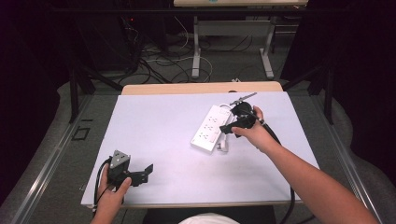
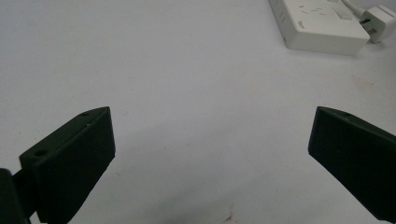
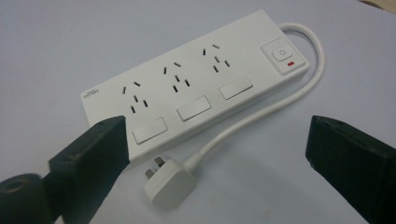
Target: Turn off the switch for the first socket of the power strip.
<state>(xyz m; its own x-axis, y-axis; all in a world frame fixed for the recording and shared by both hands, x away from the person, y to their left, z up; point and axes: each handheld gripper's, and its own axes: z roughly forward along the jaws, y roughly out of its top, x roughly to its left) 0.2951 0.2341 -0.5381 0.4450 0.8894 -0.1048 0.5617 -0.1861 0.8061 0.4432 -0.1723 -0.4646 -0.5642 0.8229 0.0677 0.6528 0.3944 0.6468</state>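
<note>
My right hand-held gripper (image 3: pixel 217 154) hangs with jaws apart over the loose plug (image 3: pixel 169 184) beside the power strip (image 3: pixel 187 88) on the bench (image 1: pixel 159 135); nothing gripped yet. My left hand-held gripper (image 2: pixel 210 158) waits open, well apart.

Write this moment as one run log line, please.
right gripper: open, above plug | power strip: flat on table | left gripper: open, empty

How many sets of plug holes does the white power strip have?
3, in a row along the power strip: one nearest the plug end, one in the middle, one next to the power button.
</note>
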